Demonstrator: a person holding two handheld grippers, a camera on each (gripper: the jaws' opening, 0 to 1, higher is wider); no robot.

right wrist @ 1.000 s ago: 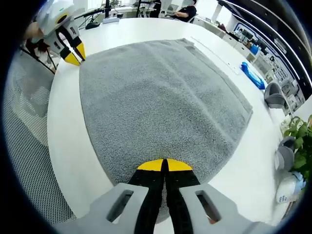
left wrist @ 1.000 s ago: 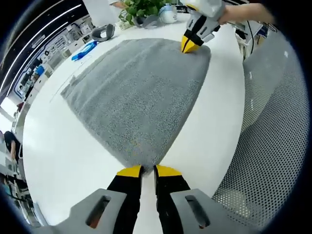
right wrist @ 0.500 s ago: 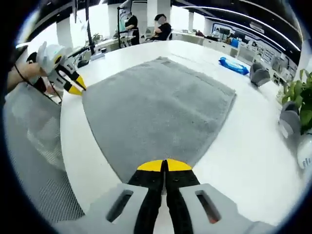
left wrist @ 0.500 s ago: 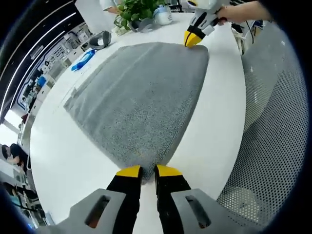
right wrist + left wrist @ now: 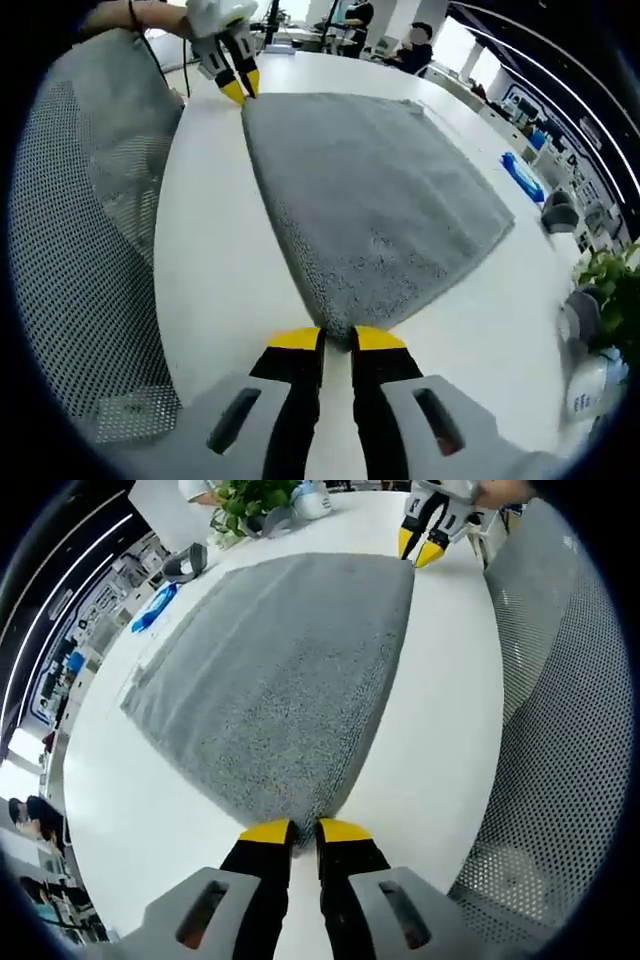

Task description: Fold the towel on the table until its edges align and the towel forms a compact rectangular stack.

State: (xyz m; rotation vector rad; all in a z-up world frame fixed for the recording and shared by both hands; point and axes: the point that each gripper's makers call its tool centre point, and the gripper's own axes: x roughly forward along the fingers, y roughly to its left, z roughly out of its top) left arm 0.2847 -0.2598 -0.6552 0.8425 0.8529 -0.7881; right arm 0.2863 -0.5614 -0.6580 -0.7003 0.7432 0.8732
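On the far left of the left gripper view a blue packet (image 5: 150, 593) lies on the white table (image 5: 440, 730), near the towel's far edge. The grey towel (image 5: 280, 670) lies spread flat over the table, seemingly in a single layer. At the bottom, the left gripper (image 5: 293, 830) has its yellow tips at the towel's near corner with a narrow gap between them; whether they pinch the cloth I cannot tell. To the right, the right gripper (image 5: 420, 548) sits at the neighbouring corner, its tips slightly apart. A mesh chair back (image 5: 560, 730) stands beside the table. No fold looks made yet, so the whole folding sequence remains, judging from how the towel lies.
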